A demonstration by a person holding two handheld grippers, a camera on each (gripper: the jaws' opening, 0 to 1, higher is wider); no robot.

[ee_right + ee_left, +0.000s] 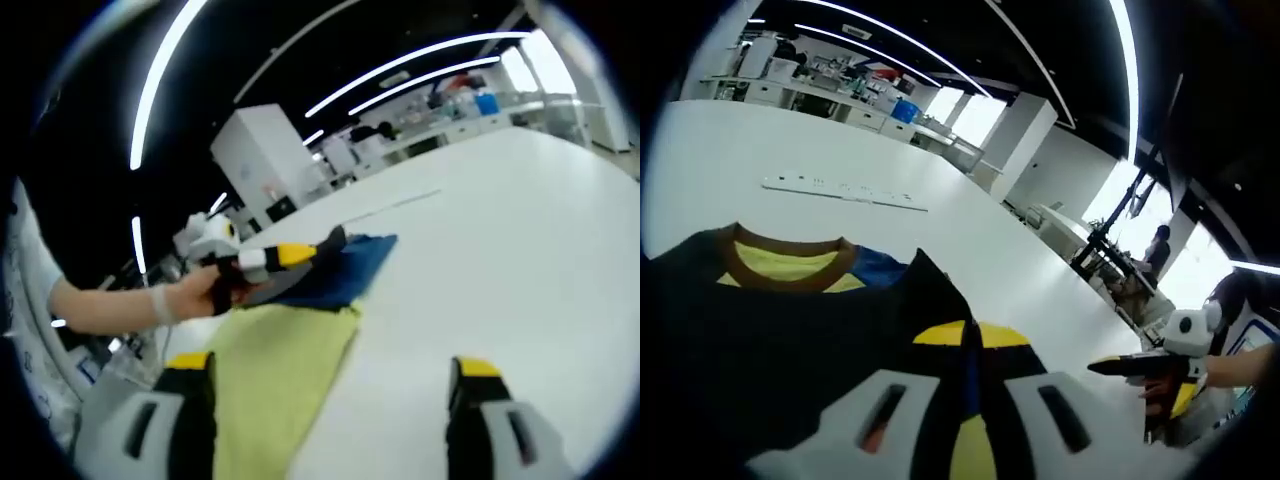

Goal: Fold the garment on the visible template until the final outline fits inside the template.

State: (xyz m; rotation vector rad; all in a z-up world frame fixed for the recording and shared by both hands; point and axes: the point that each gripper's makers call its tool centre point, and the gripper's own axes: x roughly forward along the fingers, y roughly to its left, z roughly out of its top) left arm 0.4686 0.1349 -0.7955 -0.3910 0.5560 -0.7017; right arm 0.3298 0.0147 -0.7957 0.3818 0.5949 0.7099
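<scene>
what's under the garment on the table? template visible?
In the left gripper view the garment lies on the white table, with bare tabletop around it. No template outline shows; anything beneath the fabric is covered. The left gripper is shut on a fold.

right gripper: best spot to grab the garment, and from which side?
Probably the free yellow edge of the garment, approached from the bare white table on its open side. That edge lies flat and unobstructed; the far, dark end is already pinched by the left gripper. The right gripper hangs open there, empty.

Left tongs closed; right tongs spread wide.
</scene>
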